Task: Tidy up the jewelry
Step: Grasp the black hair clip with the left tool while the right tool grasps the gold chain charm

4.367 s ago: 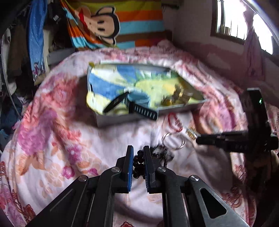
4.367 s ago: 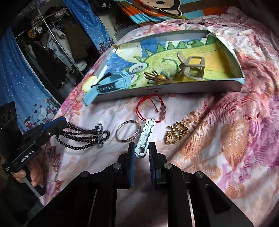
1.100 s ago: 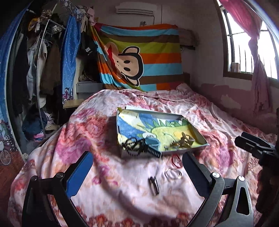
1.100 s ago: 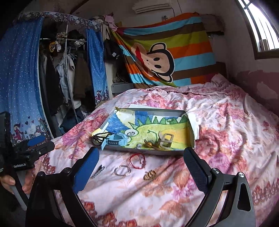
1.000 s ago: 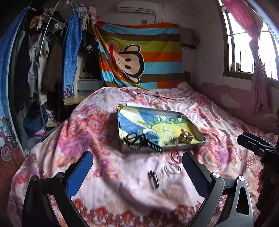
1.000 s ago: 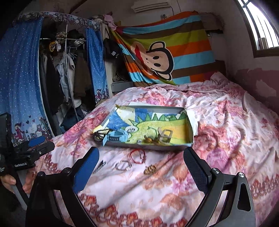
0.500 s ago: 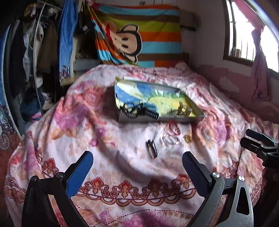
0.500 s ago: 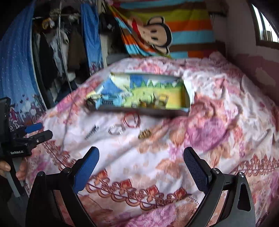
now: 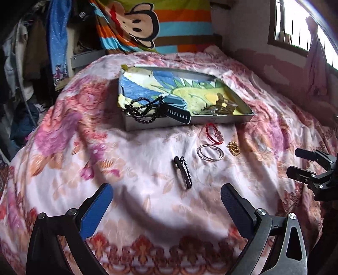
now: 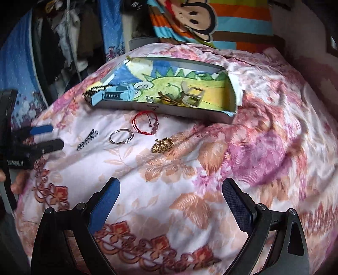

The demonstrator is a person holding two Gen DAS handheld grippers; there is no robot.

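Observation:
A shallow grey tray (image 9: 188, 123) (image 10: 177, 112) with a dinosaur picture lies on the floral bedspread. It holds a black bead necklace (image 9: 143, 110), a blue watch strap (image 9: 176, 112) (image 10: 112, 96) and brass pieces (image 10: 190, 95). In front of it on the bedspread lie a black hair clip (image 9: 183, 172) (image 10: 87, 139), silver bangles (image 9: 210, 152) (image 10: 121, 136), a red cord bracelet (image 9: 213, 134) (image 10: 145, 122) and a gold chain (image 9: 233, 147) (image 10: 162, 145). My left gripper (image 9: 166, 205) and right gripper (image 10: 170, 201) are both wide open and empty, short of the loose pieces.
The bedspread (image 9: 88, 148) slopes down at its edges. Hanging clothes (image 9: 27, 52) crowd the left side. A striped monkey blanket (image 9: 147, 19) hangs behind, a window (image 9: 295, 23) at the right. A hand (image 10: 18, 183) holds the left gripper's handle.
Both grippers have moved forward and down toward the loose jewelry over the last second. Earlier the left let go of the bead necklace into the tray; the right let go of the hair clip.

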